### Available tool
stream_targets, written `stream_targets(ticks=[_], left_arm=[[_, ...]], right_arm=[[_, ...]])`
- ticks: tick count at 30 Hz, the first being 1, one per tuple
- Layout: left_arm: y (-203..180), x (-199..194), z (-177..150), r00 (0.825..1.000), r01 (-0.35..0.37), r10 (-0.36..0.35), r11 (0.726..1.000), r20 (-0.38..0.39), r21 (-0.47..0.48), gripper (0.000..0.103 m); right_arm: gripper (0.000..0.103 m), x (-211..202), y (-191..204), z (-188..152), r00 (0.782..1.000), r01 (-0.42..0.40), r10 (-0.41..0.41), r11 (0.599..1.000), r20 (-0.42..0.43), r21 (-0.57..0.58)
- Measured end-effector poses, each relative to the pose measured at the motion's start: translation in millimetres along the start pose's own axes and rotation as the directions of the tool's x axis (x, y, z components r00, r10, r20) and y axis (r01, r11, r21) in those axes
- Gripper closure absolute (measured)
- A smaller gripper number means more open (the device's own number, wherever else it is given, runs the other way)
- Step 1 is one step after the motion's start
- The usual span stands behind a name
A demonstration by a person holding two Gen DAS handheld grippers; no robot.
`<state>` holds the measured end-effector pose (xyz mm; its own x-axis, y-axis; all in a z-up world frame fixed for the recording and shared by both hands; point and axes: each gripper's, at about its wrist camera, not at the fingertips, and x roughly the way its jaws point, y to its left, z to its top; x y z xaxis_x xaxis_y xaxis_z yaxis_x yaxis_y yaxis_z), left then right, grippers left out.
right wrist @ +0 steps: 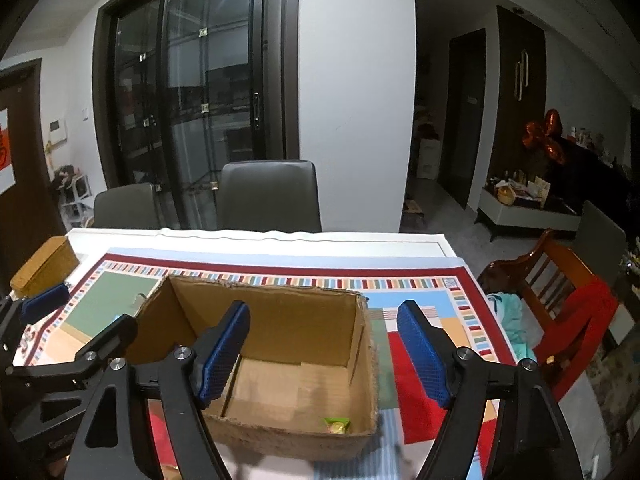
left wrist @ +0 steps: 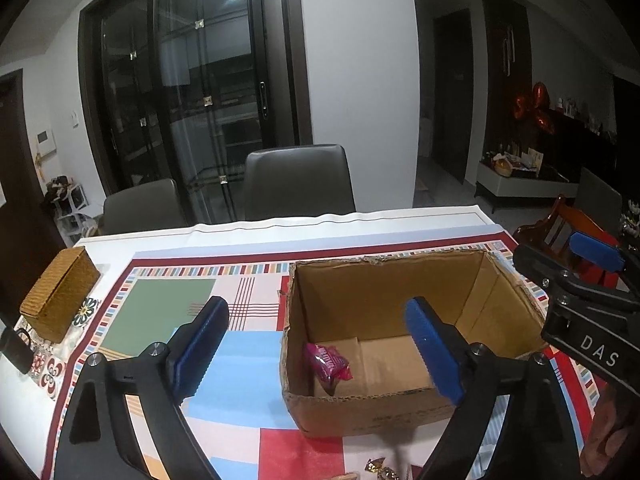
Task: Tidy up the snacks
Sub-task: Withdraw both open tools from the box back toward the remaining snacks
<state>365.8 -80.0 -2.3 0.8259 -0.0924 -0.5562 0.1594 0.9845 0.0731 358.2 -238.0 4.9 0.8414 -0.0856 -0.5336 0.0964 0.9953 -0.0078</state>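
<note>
An open cardboard box (left wrist: 400,404) stands on the patterned tablecloth; it also shows in the right wrist view (right wrist: 296,440). A pink-wrapped snack (left wrist: 326,364) lies inside it at the left. A green-wrapped snack (right wrist: 337,425) lies inside near the front wall. My left gripper (left wrist: 316,344) is open and empty above the box's left part. My right gripper (right wrist: 324,352) is open and empty above the box's right part; it shows at the right of the left wrist view (left wrist: 592,280). A gold-wrapped candy (left wrist: 378,467) lies on the cloth in front of the box.
A woven brown box (left wrist: 60,294) sits at the table's left edge. Two grey chairs (left wrist: 298,182) stand behind the table. A wooden chair (right wrist: 560,312) with red cloth stands at the right. The left gripper's body (right wrist: 44,340) is at the left of the right wrist view.
</note>
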Motion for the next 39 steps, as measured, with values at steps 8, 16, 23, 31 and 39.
stream_targets(ticks=[8, 16, 23, 31, 39], left_arm=[[-1, -16, -1, 1.0, -0.005, 0.005, 1.0, 0.018, -0.003, 0.012], [-3, -36, -5, 0.999, -0.009, 0.009, 1.0, 0.039, -0.009, 0.012], [-8, -49, -11, 0.999, -0.005, 0.006, 1.0, 0.05, -0.008, 0.012], [-9, -64, -23, 0.998, -0.007, 0.008, 1.0, 0.063, -0.008, 0.012], [-8, -73, -32, 0.998, -0.011, 0.011, 1.0, 0.062, -0.011, 0.012]], right_arm=[[0.026, -18, -5, 1, 1.0, 0.007, -0.008, 1.0, 0.023, 0.011], [0.026, -37, -9, -2, 0.999, 0.012, -0.013, 1.0, 0.044, 0.016], [0.026, -51, -15, -10, 0.998, 0.022, -0.023, 0.999, 0.052, 0.024], [0.026, -64, -20, -21, 0.998, 0.033, -0.035, 0.999, 0.053, 0.026], [0.026, -75, -21, -32, 0.998, 0.041, -0.043, 0.999, 0.048, 0.025]])
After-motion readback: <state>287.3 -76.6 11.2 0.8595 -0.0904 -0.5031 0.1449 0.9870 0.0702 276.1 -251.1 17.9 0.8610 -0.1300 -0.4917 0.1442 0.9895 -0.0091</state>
